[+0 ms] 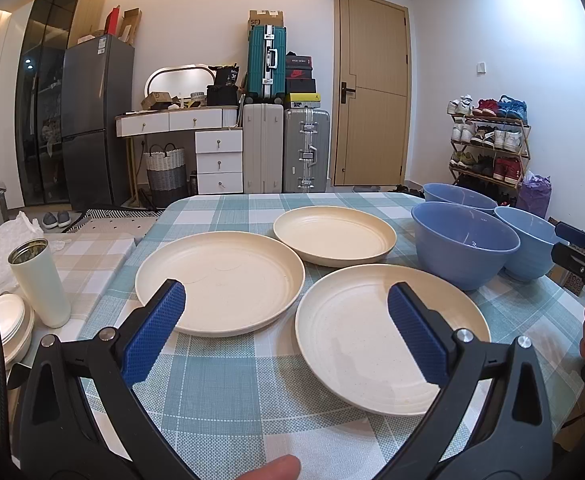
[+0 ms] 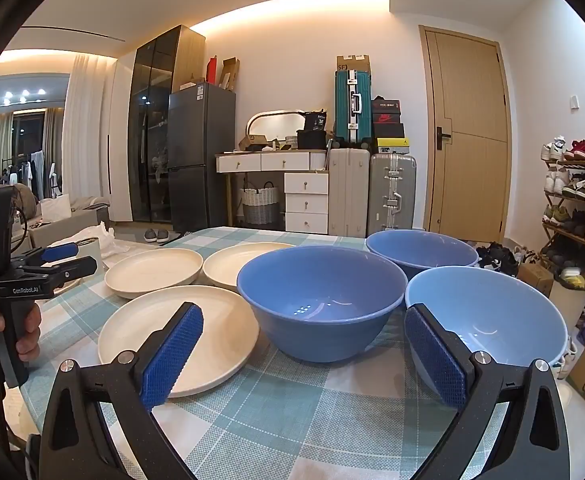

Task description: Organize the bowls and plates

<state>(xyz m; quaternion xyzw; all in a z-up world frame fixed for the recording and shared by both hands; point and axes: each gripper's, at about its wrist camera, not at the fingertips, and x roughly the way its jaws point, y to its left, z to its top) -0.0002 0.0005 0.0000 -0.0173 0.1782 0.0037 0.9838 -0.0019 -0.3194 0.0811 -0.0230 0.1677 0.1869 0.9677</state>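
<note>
Three round cream plastic plates (image 1: 220,280) lie flat in a loose cluster on the counter (image 1: 228,392) with its teal-and-white checked cloth, and three blue plastic bowls (image 2: 320,300) stand upright just to their right, close together. Both tools hover above the near edge, empty: the left gripper (image 1: 286,332) spread wide over the two nearest plates, the right gripper (image 2: 304,356) spread wide before the nearest bowls. A white steel tumbler (image 1: 38,280) stands off left.

The checked-cloth table (image 1: 228,392) carries three cream plates (image 1: 220,284) and three blue bowls (image 1: 464,244).
</note>
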